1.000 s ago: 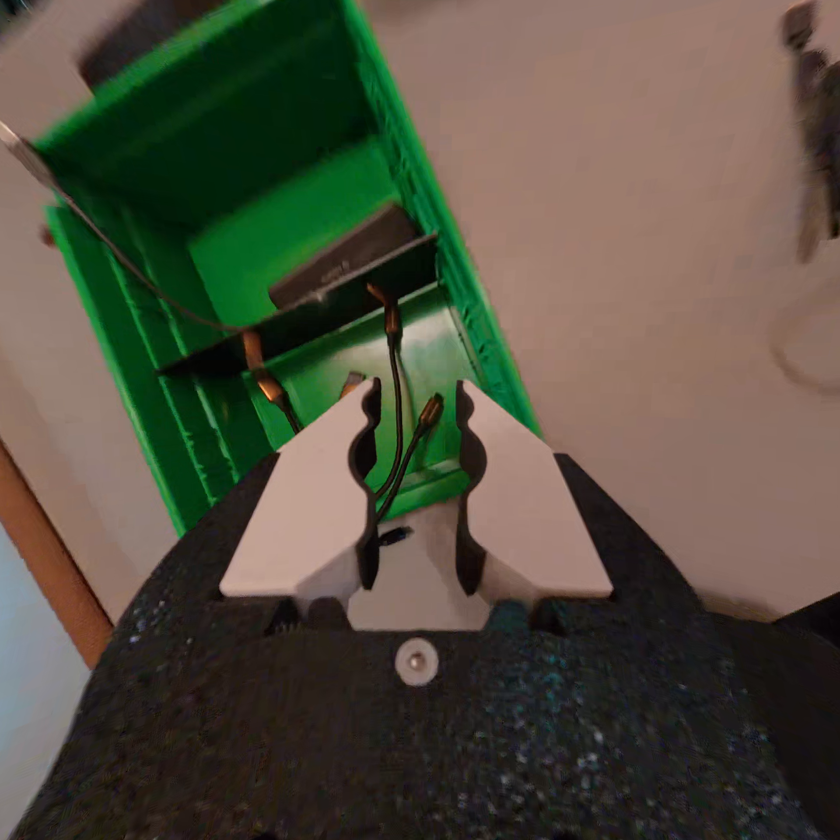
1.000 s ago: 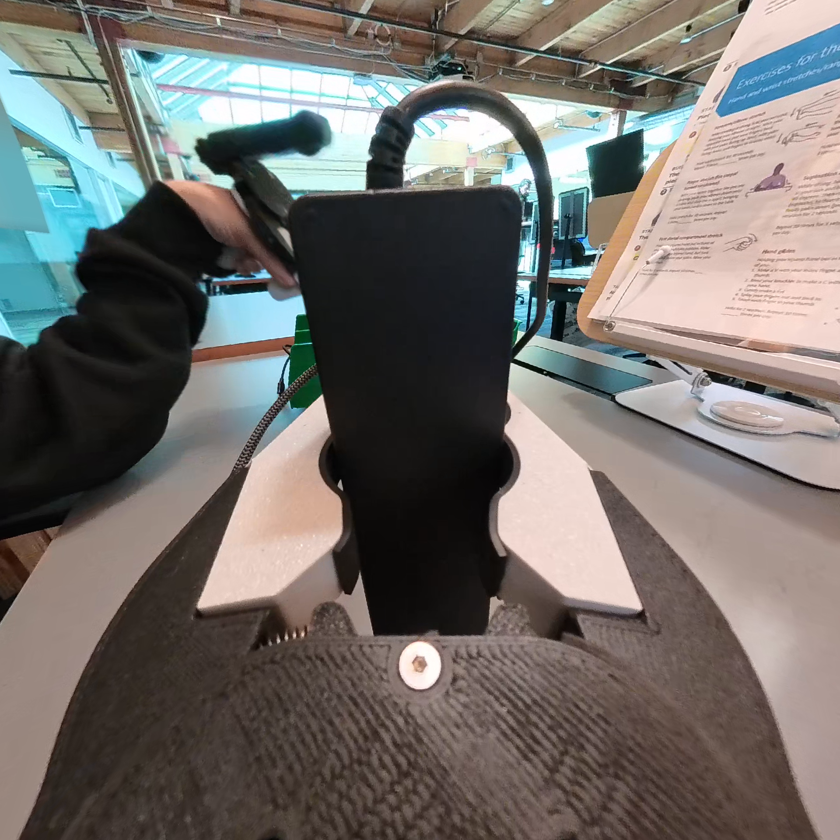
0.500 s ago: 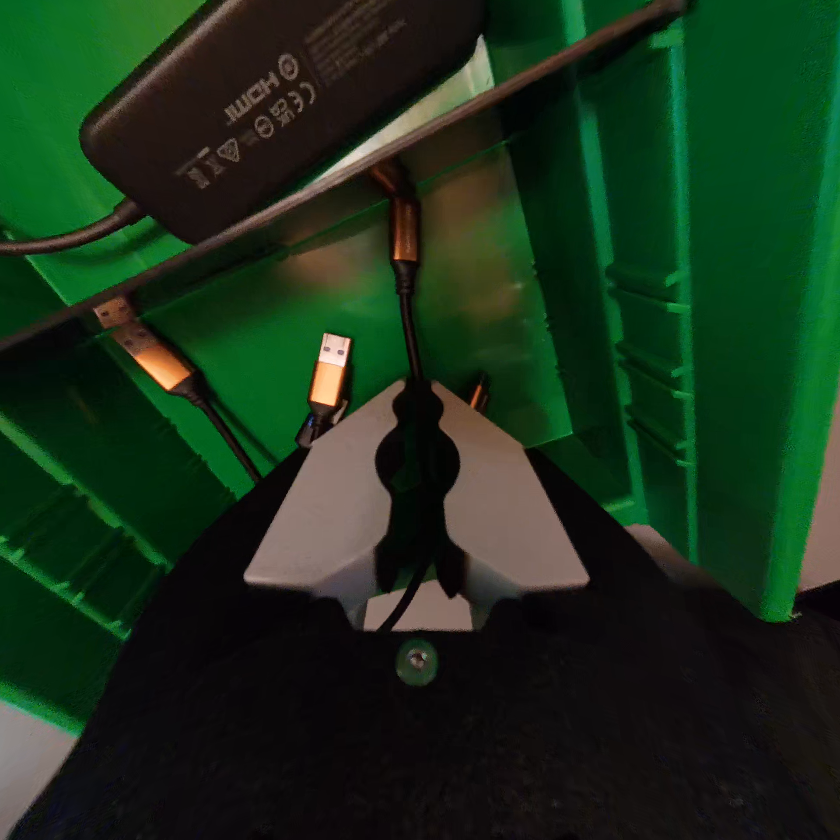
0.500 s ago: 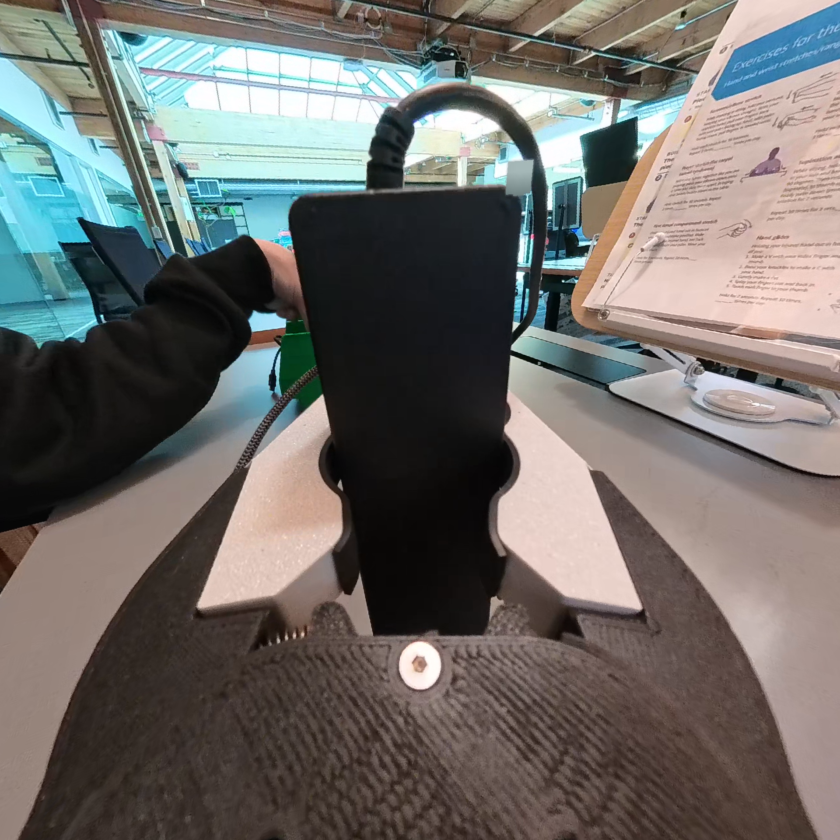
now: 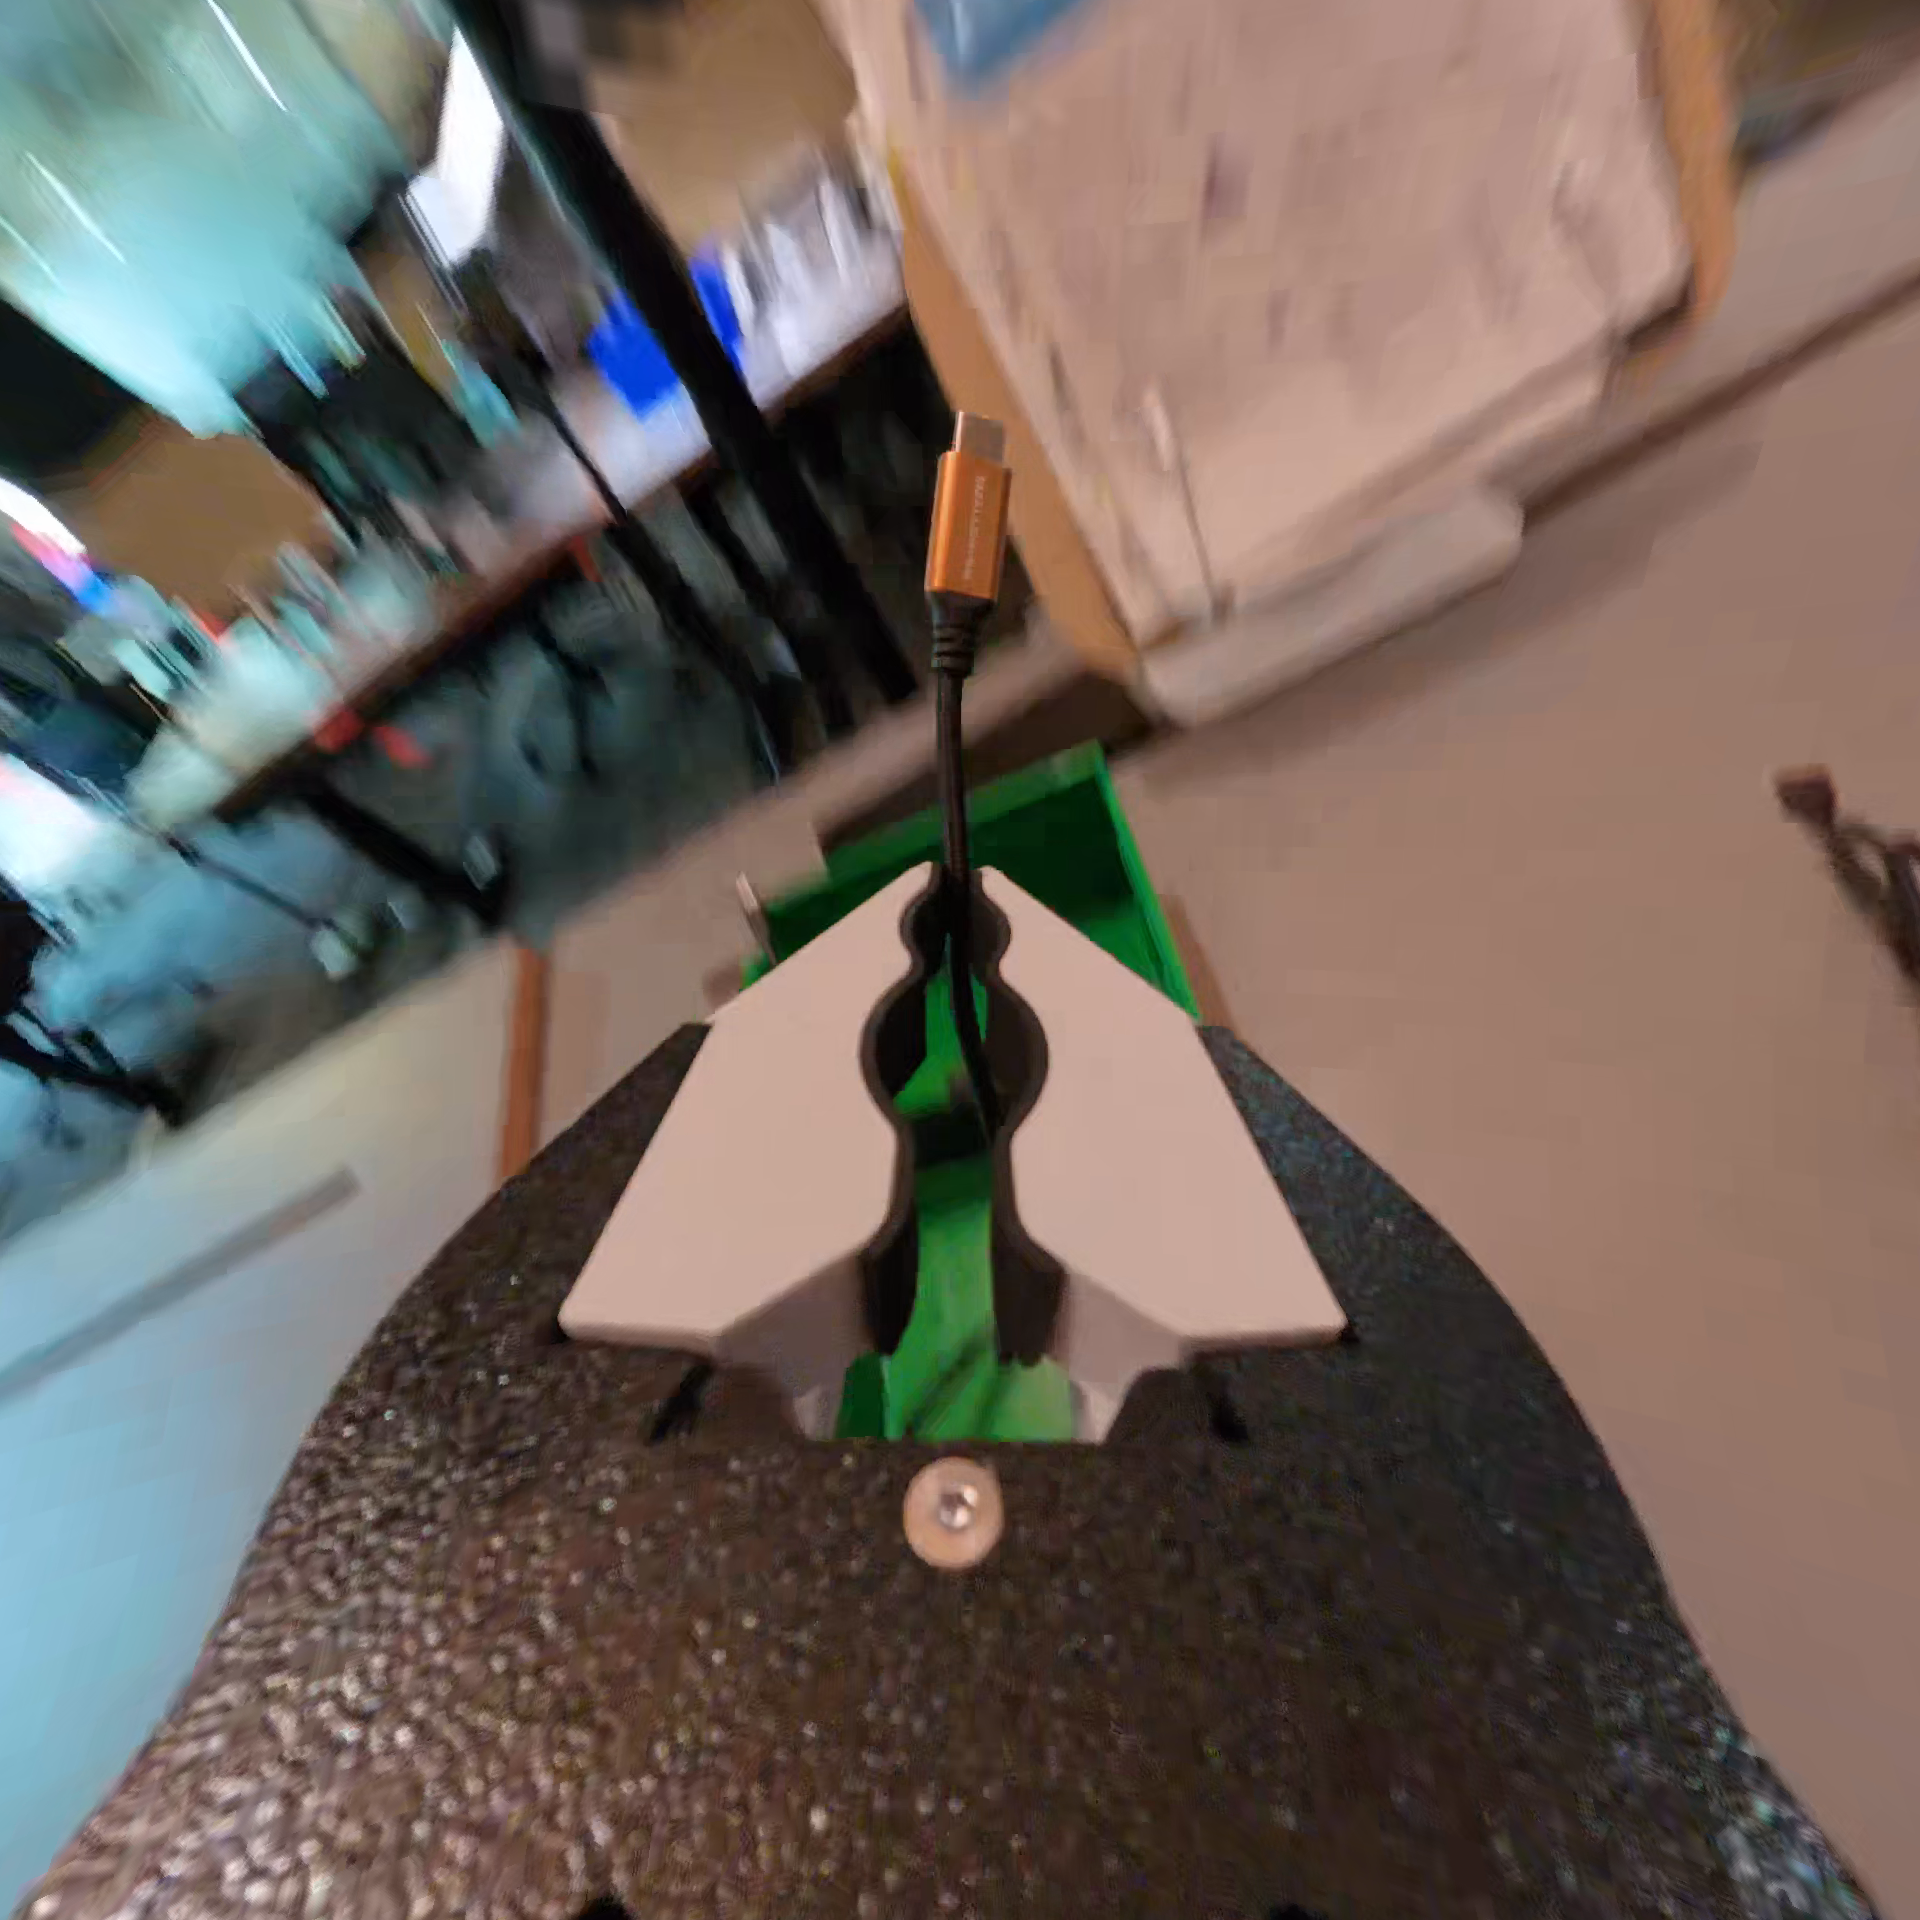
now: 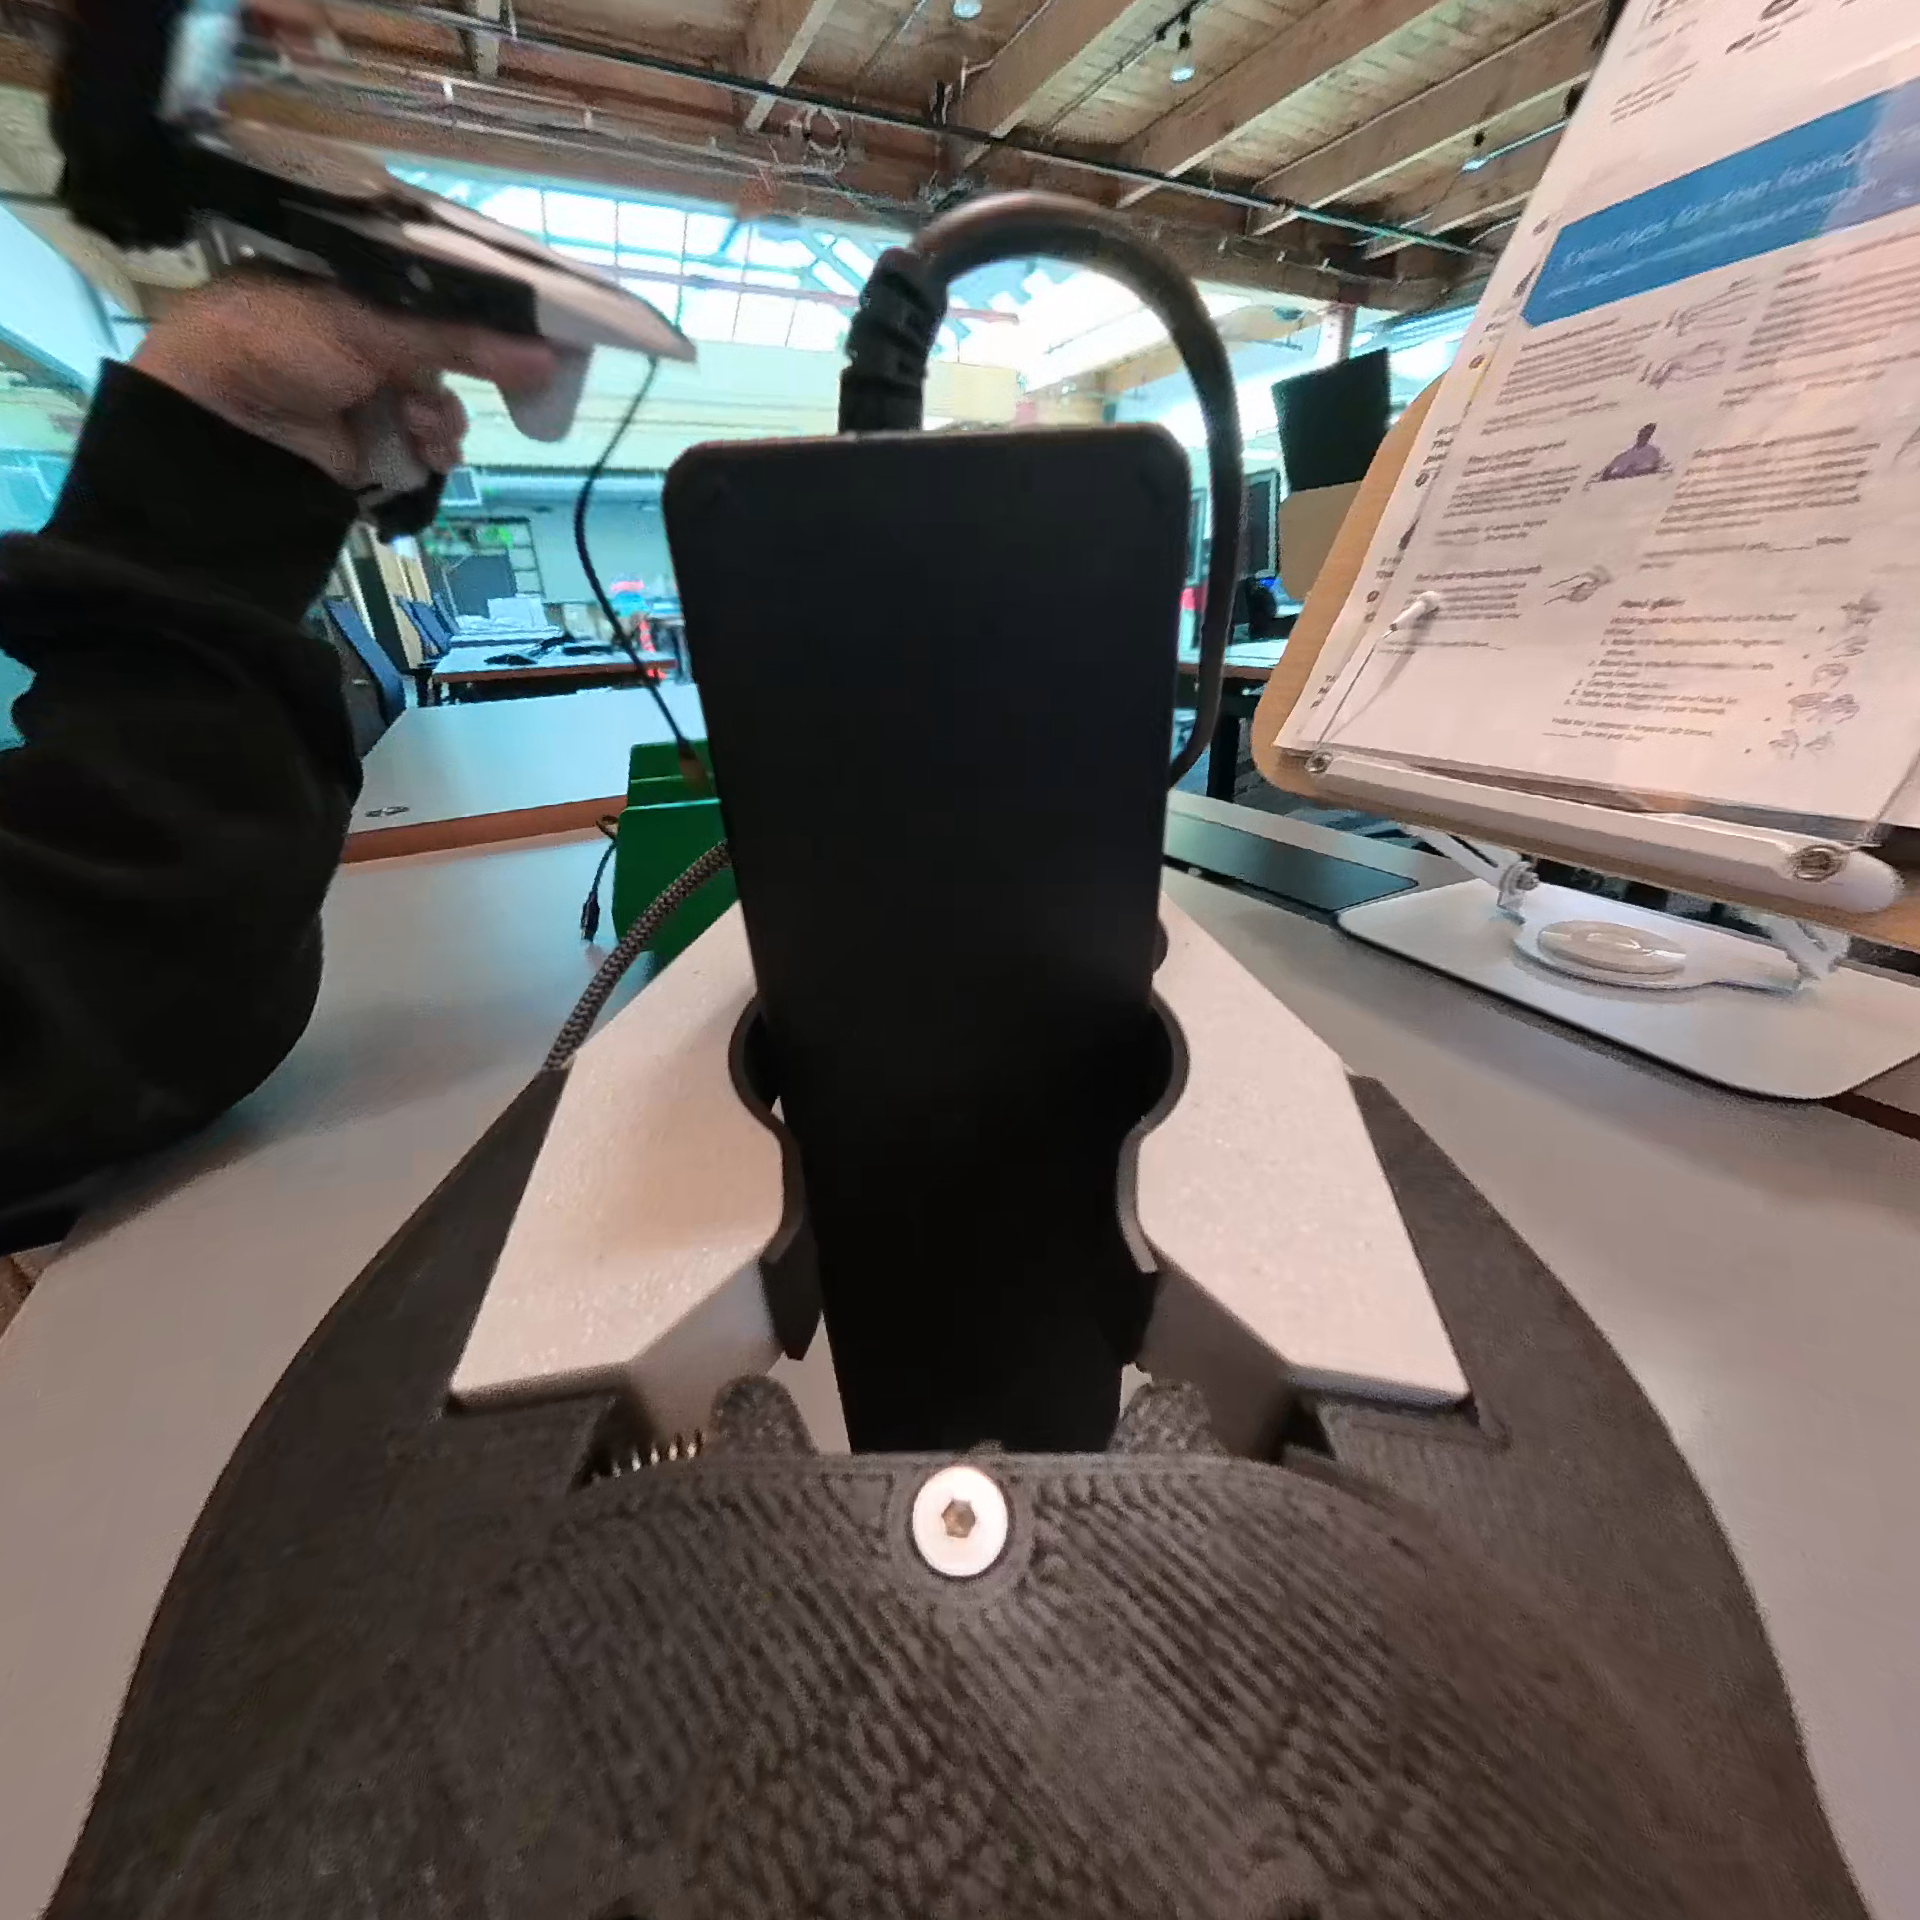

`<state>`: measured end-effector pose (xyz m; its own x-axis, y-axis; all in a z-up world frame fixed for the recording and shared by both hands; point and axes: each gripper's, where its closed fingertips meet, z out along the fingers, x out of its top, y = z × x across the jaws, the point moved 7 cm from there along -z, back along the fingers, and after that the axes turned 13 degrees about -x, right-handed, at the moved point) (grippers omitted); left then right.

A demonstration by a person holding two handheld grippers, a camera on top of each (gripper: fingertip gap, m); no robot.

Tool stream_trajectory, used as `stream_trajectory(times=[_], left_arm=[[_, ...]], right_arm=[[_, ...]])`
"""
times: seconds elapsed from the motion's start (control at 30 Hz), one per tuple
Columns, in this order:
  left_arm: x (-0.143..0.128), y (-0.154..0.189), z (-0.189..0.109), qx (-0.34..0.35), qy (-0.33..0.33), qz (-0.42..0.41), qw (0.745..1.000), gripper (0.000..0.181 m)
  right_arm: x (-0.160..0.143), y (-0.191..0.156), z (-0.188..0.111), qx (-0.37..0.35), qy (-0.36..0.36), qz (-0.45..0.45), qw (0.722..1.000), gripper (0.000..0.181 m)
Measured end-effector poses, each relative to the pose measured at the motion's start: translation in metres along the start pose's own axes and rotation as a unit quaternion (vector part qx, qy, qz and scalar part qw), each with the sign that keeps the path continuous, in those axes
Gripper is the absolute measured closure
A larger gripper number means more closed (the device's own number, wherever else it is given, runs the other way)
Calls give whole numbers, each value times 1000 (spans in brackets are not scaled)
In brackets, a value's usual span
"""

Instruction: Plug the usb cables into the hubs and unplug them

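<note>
My left gripper (image 5: 953,894) is shut on a thin black usb cable (image 5: 951,769). Its orange plug (image 5: 968,520) sticks up free beyond the fingertips, above the green bin (image 5: 1049,831). My right gripper (image 6: 956,997) is shut on a flat black hub (image 6: 935,779), held upright over the grey table. The hub's thick cable (image 6: 1143,281) loops from its top and down to the right. In the right wrist view the left gripper (image 6: 561,395) is raised at upper left, and the black cable (image 6: 613,603) hangs from it to the green bin (image 6: 665,842).
A document stand (image 6: 1662,520) with printed sheets stands on a white base (image 6: 1621,977) at the right. A braided cable (image 6: 634,945) runs left of the hub. A person's black sleeve (image 6: 156,779) fills the left. Another dark cable end (image 5: 1860,862) lies on the table.
My left gripper has shut on a black cable inside the green bin and lifted it up out of the bin. The right gripper has kept still with the hub.
</note>
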<state>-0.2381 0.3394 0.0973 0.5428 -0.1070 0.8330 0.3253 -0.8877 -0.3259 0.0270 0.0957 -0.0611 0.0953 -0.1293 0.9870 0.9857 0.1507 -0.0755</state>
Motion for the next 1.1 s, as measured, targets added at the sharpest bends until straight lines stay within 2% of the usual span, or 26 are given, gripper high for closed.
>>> stream_trajectory(times=[0.07, 0.17, 0.23, 0.33, 0.4, 0.47, 0.6, 0.77, 0.87, 0.93, 0.97, 1.0, 1.03, 1.1], left_arm=[[28, 13, -17, 22, 113, 47, 992, 181], [57, 52, -25, -80, 227, 96, 966, 180], [69, 79, -14, -173, 268, 111, 941, 181], [73, 109, 22, -264, 289, 172, 904, 181], [59, 128, 57, -327, 260, 229, 879, 181], [33, 148, 87, -417, 218, 288, 834, 181], [-17, 174, 117, -569, 111, 302, 757, 180], [-54, 194, 113, -680, -44, 289, 672, 177], [-59, 202, 108, -699, -78, 286, 651, 174], [-64, 206, 100, -715, -116, 281, 629, 158], [-65, 206, 97, -716, -131, 289, 622, 157], [-65, 206, 96, -705, -133, 302, 627, 156], [-63, 205, 98, -680, -127, 320, 648, 156], [-57, 198, 114, -597, -122, 355, 709, 155]], right_arm=[[4, 5, -4, -6, 10, 4, 1000, 117], [10, 13, -10, -21, 30, 6, 999, 117], [16, 19, -16, -31, 49, 5, 998, 117], [28, 23, -26, -41, 92, -4, 995, 117], [30, 28, -29, -67, 95, -8, 993, 117], [27, 31, -28, -75, 88, -7, 993, 117], [25, 28, -25, -70, 81, -15, 994, 117], [24, 26, -24, -56, 76, -11, 995, 117], [23, 26, -23, -54, 72, -15, 996, 117], [23, 25, -23, -51, 71, -15, 996, 117], [23, 24, -22, -51, 72, -16, 996, 117], [23, 24, -22, -48, 73, -16, 996, 117], [23, 23, -23, -45, 77, -15, 996, 117], [27, 22, -24, -32, 94, -1, 995, 117]])
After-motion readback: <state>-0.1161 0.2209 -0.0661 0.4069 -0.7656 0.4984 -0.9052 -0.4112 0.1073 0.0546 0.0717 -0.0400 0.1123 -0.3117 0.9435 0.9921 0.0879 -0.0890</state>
